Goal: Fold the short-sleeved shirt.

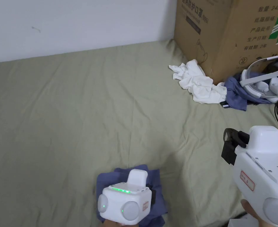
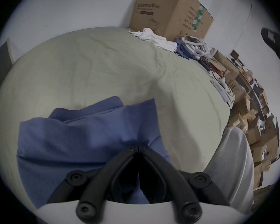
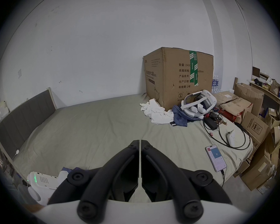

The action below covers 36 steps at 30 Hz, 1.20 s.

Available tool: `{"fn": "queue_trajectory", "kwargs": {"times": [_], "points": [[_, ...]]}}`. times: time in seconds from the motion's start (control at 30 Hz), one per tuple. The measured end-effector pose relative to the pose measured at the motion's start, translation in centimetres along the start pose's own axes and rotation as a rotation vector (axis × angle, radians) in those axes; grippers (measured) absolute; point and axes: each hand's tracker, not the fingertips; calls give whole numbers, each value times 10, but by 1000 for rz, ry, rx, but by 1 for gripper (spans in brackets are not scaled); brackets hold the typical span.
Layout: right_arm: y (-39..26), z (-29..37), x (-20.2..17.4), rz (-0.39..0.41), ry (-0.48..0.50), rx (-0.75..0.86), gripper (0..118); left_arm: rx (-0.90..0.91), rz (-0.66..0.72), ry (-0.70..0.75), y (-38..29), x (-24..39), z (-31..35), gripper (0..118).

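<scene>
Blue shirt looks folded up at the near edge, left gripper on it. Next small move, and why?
Probably open the left gripper and draw it back. Its fingers are closed at the edge of the blue shirt, which already lies in a compact stack on the bed sheet. The right gripper is shut, holding nothing.

A bed (image 3: 87,130) with a creased olive-green sheet stands against a plain white wall (image 3: 103,41), with a grey padded headboard (image 3: 24,112) at its left end. A large cardboard box (image 3: 178,77) sits on the bed's far right corner against the wall. Stacked, flattened cardboard cartons (image 3: 257,130) crowd the floor beside the bed's right edge.
</scene>
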Motion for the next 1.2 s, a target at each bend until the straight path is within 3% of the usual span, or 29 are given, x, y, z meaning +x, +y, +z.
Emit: {"fn": "queue_trajectory", "kwargs": {"times": [0.1,0.33,0.83,1.2], "points": [[0,1,0,6,0,-5,4,10,9,10,3,0,4,5],[7,3,-7,13,19,21,4,252,57,-6,28,-17,72,5],[25,10,-62,58,126,111,4,703,76,309,52,-98,222,5],[31,12,-98,85,179,164,4,811,154,465,14,-143,267,5]]}}
